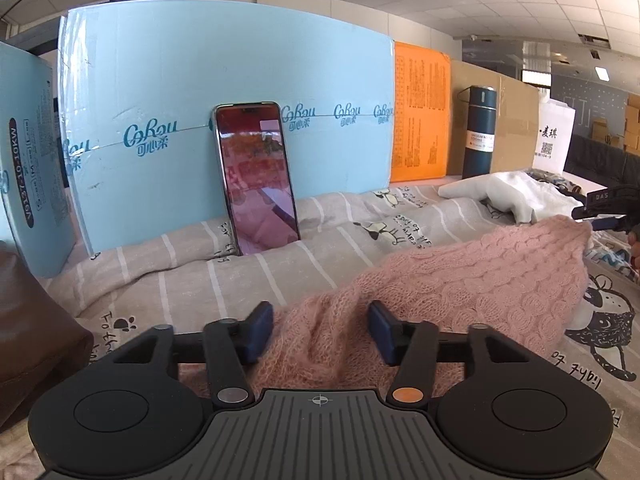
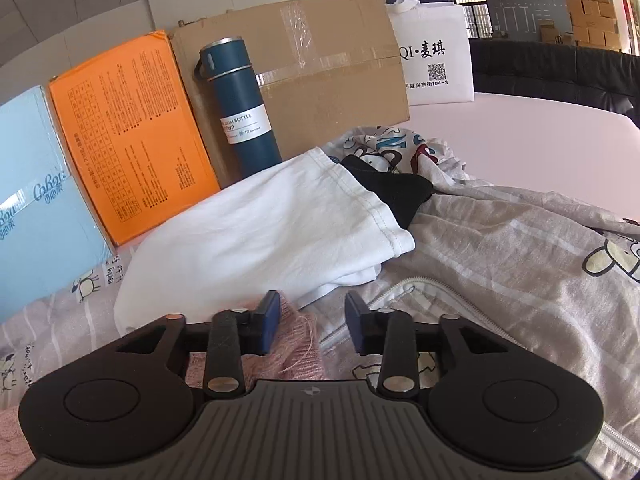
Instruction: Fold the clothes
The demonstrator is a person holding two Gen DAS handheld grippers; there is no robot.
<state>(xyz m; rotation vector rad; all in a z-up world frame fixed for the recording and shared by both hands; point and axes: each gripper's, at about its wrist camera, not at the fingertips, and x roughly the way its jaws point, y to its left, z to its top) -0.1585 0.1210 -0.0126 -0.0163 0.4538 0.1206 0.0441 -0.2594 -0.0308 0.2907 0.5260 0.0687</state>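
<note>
A pink knitted sweater [image 1: 480, 280] lies bunched on the striped cartoon-print sheet [image 1: 180, 280]. Its near end runs between the fingers of my left gripper [image 1: 320, 322], which stands open; the blue pads do not press the knit. The sweater's far corner reaches my right gripper, seen at the right edge [image 1: 600, 216] of the left wrist view. In the right wrist view my right gripper [image 2: 312, 312] is open, with a frayed edge of the pink sweater [image 2: 298, 344] beside its left finger. A folded white garment [image 2: 260, 240] and a black one [image 2: 392, 188] lie just beyond.
A phone [image 1: 256, 176] leans on a light blue box [image 1: 200, 80]. An orange box [image 2: 128, 128], a dark blue bottle [image 2: 244, 112], a cardboard box [image 2: 320, 60] and a white bag [image 2: 432, 60] line the back. A brown object [image 1: 32, 320] sits at the left.
</note>
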